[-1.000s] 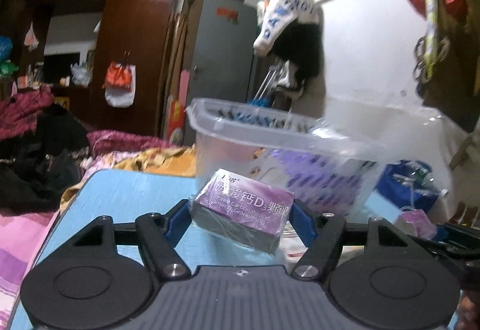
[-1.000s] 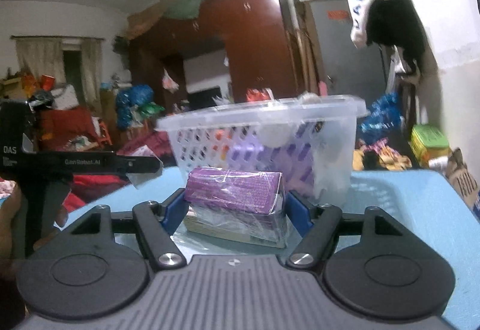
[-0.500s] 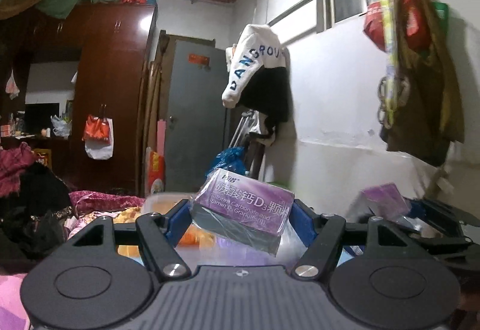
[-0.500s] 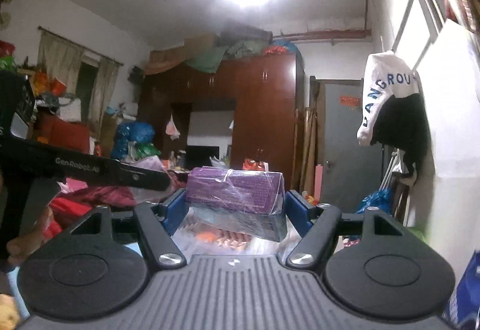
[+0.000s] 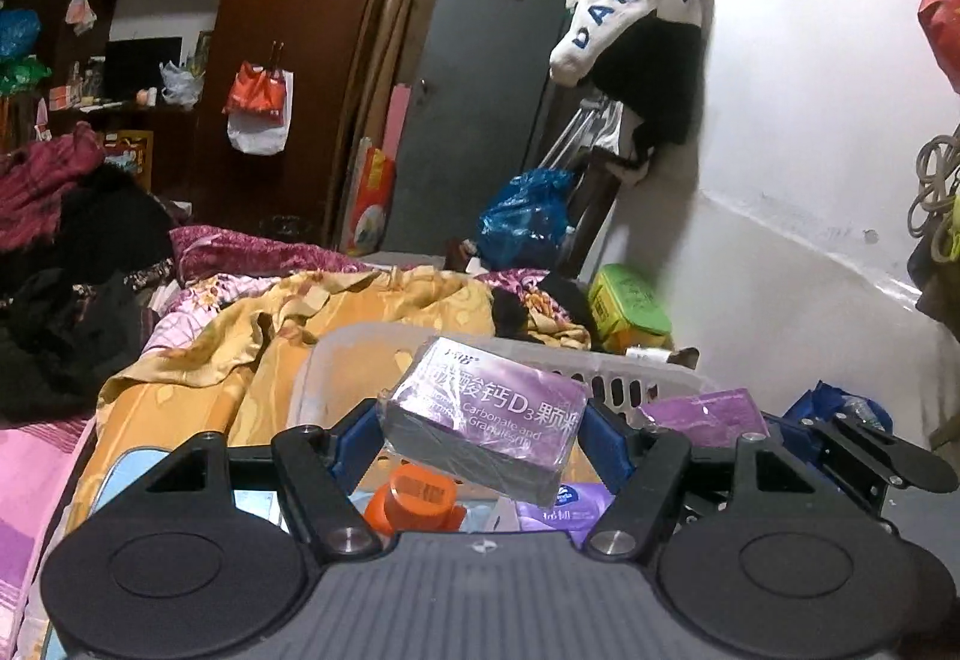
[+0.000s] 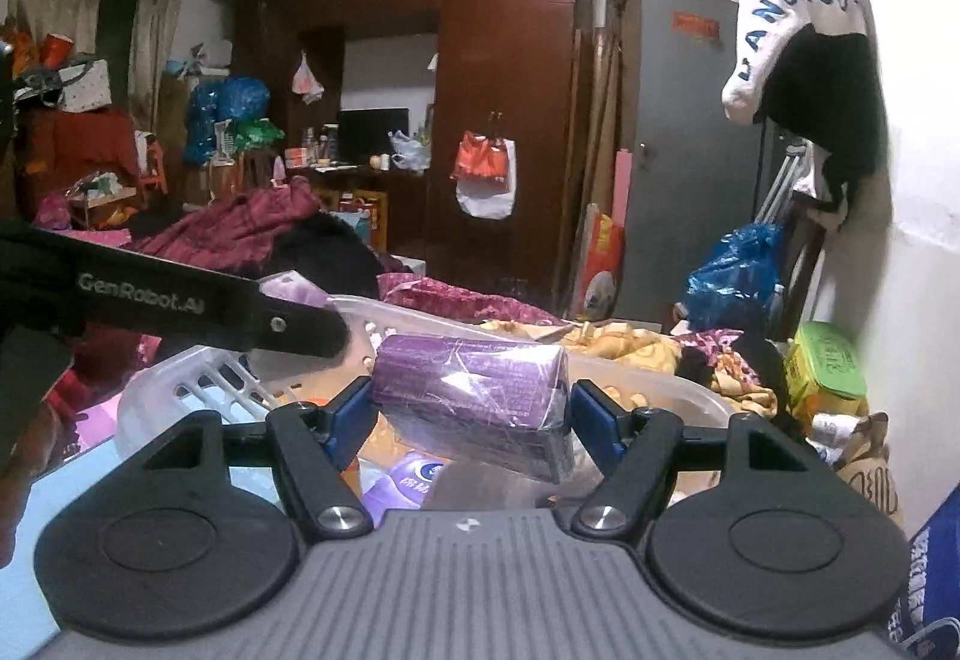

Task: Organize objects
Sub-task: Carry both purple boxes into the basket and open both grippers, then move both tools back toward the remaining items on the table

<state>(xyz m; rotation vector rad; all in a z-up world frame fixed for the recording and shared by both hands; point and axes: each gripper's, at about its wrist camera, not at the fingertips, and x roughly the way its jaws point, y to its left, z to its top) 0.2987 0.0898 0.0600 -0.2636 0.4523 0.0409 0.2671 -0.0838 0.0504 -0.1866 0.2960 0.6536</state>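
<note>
My left gripper [image 5: 483, 429] is shut on a purple medicine box [image 5: 486, 420] with white lettering, held tilted over the clear plastic basket [image 5: 336, 366]. My right gripper [image 6: 471, 411] is shut on a second purple box [image 6: 474, 399] wrapped in clear film, also above the basket [image 6: 198, 372]. Inside the basket lie an orange-capped bottle [image 5: 417, 498] and a purple packet [image 5: 555, 510]. The right gripper with its box [image 5: 705, 417] shows at the right of the left wrist view. The left gripper's black arm [image 6: 168, 303] crosses the left of the right wrist view.
The basket stands on a light blue table [image 6: 36, 504]. Behind it are a bed with yellow and pink bedding [image 5: 300, 312], a green box [image 5: 630, 300] by the white wall, a blue bag [image 5: 522, 216] and a dark wardrobe [image 6: 498, 90].
Both grippers, each still holding its box, rose above the basket and now tilt down over its open top, so the basket's contents show beneath them.
</note>
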